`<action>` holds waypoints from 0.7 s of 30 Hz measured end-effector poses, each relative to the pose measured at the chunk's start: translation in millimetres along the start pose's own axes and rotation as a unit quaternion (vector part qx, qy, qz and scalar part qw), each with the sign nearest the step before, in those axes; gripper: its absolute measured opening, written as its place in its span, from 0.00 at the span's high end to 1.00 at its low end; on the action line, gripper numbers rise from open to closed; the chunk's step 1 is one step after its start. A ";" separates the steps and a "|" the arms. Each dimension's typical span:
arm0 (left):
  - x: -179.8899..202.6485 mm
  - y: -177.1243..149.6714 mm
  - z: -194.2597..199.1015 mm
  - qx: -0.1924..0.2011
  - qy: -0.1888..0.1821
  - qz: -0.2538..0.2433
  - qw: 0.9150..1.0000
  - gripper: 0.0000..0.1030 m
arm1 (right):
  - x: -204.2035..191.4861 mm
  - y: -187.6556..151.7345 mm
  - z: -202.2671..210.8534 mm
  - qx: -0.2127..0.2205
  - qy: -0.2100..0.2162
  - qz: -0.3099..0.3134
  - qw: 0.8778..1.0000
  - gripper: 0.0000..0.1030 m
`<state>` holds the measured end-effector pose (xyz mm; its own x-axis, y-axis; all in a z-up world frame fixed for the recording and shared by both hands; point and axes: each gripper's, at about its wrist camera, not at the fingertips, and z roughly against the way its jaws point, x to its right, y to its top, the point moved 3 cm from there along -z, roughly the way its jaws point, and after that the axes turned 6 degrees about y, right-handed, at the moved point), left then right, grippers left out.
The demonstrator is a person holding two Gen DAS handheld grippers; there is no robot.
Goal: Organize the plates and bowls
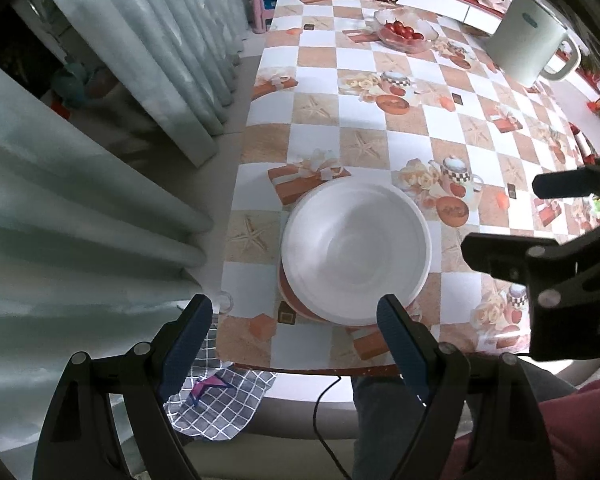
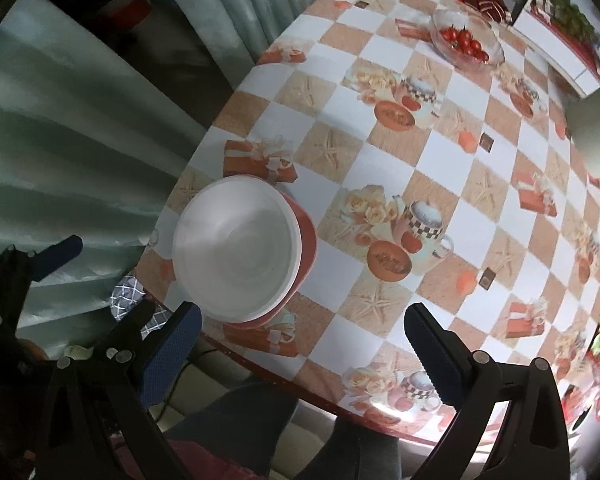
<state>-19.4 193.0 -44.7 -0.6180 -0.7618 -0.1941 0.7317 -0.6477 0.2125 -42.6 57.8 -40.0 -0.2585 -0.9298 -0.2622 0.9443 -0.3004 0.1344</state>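
Smooth round white bowl [image 1: 356, 250] nests in red plate [image 2: 306, 236].

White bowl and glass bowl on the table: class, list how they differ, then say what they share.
1. The white bowl is opaque; the glass bowl is see-through.
2. The white bowl is empty; the glass bowl holds small red tomatoes.
3. The white bowl sits stacked on a red dish near the table's close edge; the glass bowl stands alone at the far end.
Both are round and upright.
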 end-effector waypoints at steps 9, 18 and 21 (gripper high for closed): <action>7.2 6.4 5.9 0.010 0.007 -0.012 1.000 0.16 | -3.2 0.4 6.3 0.001 -0.006 0.008 1.000 0.01; 14.1 8.9 9.4 0.015 0.012 -0.026 0.999 0.16 | -2.3 -0.8 7.0 -0.002 -0.002 0.007 1.000 0.01; 14.0 9.5 9.4 0.016 0.011 -0.028 0.999 0.16 | -1.3 -1.3 5.8 -0.005 -0.001 0.002 1.000 0.01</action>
<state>-23.8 176.1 -36.4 -0.6508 -0.7245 -0.2270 0.6868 -0.6893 0.2308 -44.7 58.1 -34.3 -0.2544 -0.9313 -0.2606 0.9473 -0.2942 0.1267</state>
